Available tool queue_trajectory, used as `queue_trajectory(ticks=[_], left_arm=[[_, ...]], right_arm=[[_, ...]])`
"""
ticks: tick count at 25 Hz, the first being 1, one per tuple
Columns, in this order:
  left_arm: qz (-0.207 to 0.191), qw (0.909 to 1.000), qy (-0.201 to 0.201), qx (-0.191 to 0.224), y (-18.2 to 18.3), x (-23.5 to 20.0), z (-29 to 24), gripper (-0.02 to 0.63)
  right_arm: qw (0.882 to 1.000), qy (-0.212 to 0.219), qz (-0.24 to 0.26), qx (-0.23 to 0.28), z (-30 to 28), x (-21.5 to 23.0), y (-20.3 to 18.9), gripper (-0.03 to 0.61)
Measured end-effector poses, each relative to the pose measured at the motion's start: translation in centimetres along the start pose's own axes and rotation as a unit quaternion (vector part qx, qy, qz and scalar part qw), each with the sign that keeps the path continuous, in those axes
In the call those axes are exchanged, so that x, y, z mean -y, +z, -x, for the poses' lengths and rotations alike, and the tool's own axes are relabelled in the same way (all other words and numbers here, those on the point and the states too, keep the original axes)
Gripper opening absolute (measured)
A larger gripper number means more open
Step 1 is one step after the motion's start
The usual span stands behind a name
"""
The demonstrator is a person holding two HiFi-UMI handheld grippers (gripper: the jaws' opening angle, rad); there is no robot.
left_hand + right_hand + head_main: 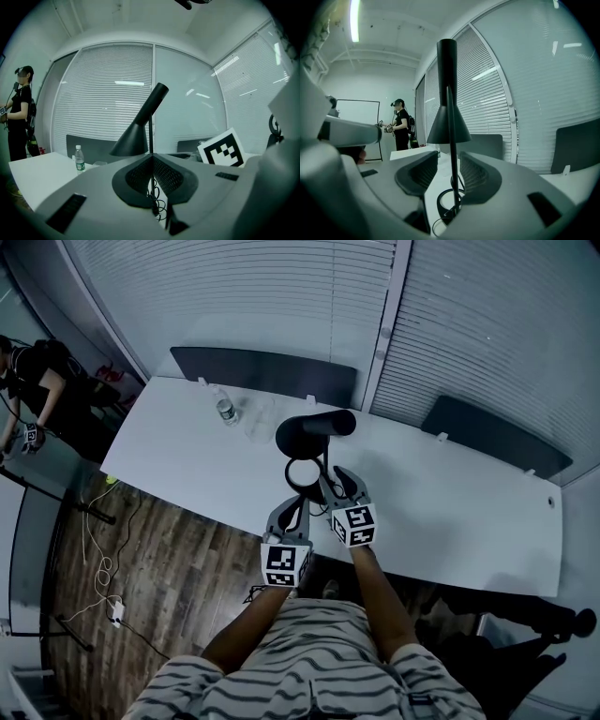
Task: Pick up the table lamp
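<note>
Right gripper [449, 171] first: its jaws are wide apart and the thin black stem of the table lamp [449, 124] runs straight up through the gap. Neither pad is touching it, there's daylight on both sides, so it's around the stem, not holding it. Down below the jaws you can see the lamp's ring base [450, 202] sitting flat on the white table [450, 512].

Left gripper [151, 161] is the opposite. Its jaws are pressed together, the pads meet in a line, and there's nothing in them. It hangs just beside the right one at the near table edge, pointing at the lamp without touching it. A bit of curly cable [159, 205] shows on the table just below its tips. The right gripper's marker cube [222, 149] pokes into its view on the right.

From the head view, the lamp stands upright on the table right in front of the person. Its cone shade is tipped over toward the far side and the ring base is nearest the grippers.

Counting stuff:
- one table lamp
- one water bottle [225, 410], upright, well off to the left of the lamp
- two grippers
- two dark panels along the far table edge, one on the left [262, 371] and one on the right [492, 432]
- one other person [37, 390] standing off past the left end of the table
</note>
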State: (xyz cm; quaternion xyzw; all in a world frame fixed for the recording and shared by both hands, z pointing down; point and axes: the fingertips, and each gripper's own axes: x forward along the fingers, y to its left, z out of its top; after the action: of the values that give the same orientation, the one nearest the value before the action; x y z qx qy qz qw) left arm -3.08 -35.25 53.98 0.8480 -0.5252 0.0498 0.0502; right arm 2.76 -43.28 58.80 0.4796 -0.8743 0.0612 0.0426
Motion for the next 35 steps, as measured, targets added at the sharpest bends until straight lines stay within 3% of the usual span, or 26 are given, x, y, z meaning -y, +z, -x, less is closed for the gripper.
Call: queue_trajectory(ticks=[11, 19, 25, 35], left_arm=[[-0.014, 0.9999, 0.000, 0.002, -0.1, -0.6, -0.6, 0.006], [-0.019, 0.9998, 0.004, -0.005, -0.4, -1.2, -0.8, 0.006], [-0.022, 0.9997, 0.009, -0.008, -0.5, -1.8, -1.0, 0.006], [-0.026, 0.9996, 0.009, -0.008, -1.0, -2.0, -1.5, 0.006]], right_arm=[[1.000, 0.006, -0.010, -0.003, -2.7, 1.0, -0.2, 0.144], [1.000, 0.011, -0.007, 0.006, -3.6, 1.1, -0.1, 0.072], [1.000, 0.008, 0.024, 0.007, -3.7, 1.0, 0.1, 0.058], [1.000, 0.000, 0.022, -0.005, -4.2, 1.2, -0.1, 0.057]])
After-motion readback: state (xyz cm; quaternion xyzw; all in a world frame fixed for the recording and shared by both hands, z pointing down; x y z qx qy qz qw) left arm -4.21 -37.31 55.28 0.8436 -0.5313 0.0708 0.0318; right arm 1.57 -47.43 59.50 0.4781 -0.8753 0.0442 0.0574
